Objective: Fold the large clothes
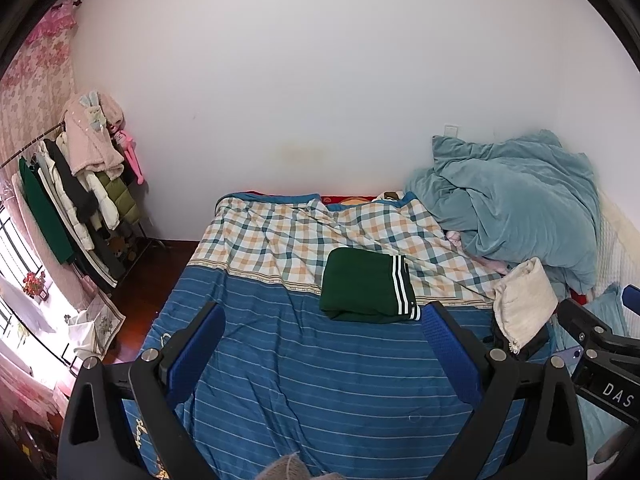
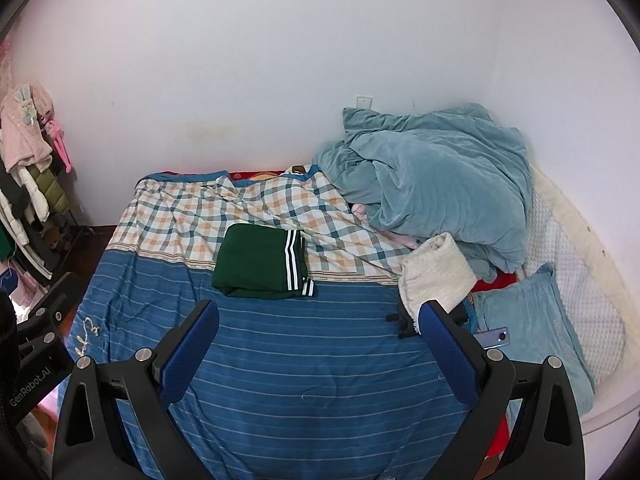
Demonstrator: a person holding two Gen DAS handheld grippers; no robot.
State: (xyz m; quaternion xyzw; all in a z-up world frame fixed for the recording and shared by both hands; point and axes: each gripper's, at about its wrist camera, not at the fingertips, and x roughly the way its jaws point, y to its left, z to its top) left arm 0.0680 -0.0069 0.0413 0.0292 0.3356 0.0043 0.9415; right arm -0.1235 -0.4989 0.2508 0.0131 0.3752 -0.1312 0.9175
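Observation:
A dark green garment (image 1: 366, 286) with white stripes along one edge lies folded into a neat rectangle on the bed, where the plaid sheet meets the blue striped cover (image 1: 320, 368). In the right wrist view the same green garment (image 2: 262, 265) sits just ahead and left of centre. My left gripper (image 1: 322, 320) is open above the blue cover, a little short of the garment, with nothing between its blue pads. My right gripper (image 2: 320, 316) is also open and empty, hovering over the blue cover (image 2: 312, 380) behind the garment. Part of the right gripper's body (image 1: 600, 356) shows at the right edge of the left wrist view.
A crumpled teal blanket (image 2: 432, 188) is piled at the back right beside a cream cloth (image 2: 438, 274), a teal pillow (image 2: 532, 320) and a phone (image 2: 494, 338). A clothes rack (image 1: 76, 196) with coats stands left of the bed. A white wall runs behind.

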